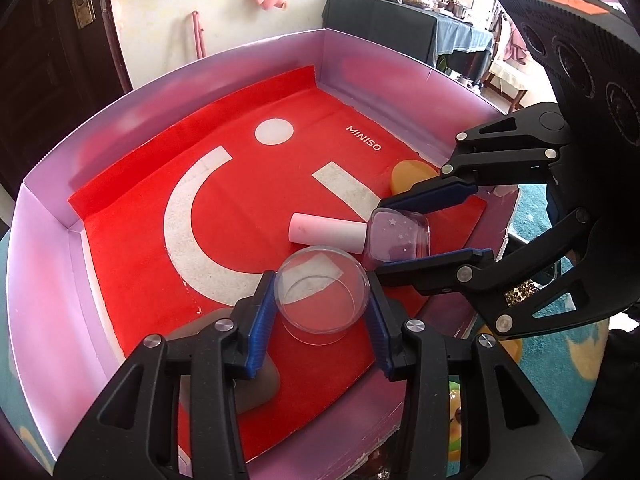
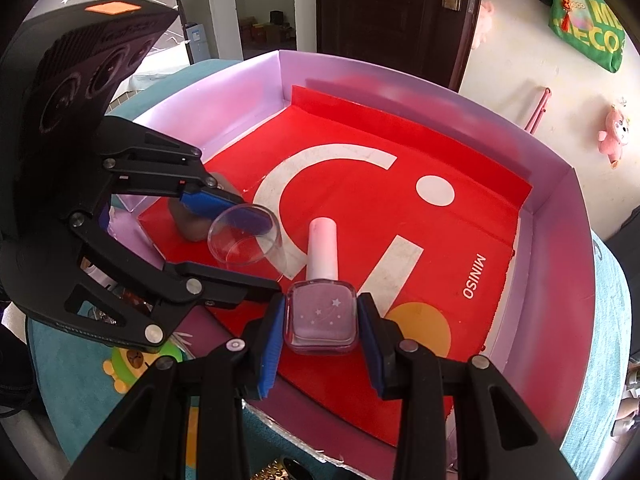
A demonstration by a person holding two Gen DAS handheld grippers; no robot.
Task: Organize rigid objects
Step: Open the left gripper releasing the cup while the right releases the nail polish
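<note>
My left gripper (image 1: 322,300) is shut on a clear round plastic cup (image 1: 320,294), holding it just above the red MINISO mat (image 1: 140,240) in the purple box (image 1: 48,264). My right gripper (image 2: 320,320) is shut on a purple nail polish bottle (image 2: 322,318) with a pink cap (image 2: 323,250) pointing away from me. In the left wrist view the bottle (image 1: 398,236) lies right behind the cup, held by the right gripper (image 1: 404,236). In the right wrist view the cup (image 2: 244,240) sits left of the bottle in the left gripper (image 2: 244,240).
A grey-brown stone (image 1: 256,388) lies on the mat under my left finger, also in the right wrist view (image 2: 192,220). An orange egg-shaped piece (image 1: 412,176) sits by the box's right wall. The purple box walls (image 2: 560,240) ring the mat. A teal rug (image 2: 72,380) lies outside.
</note>
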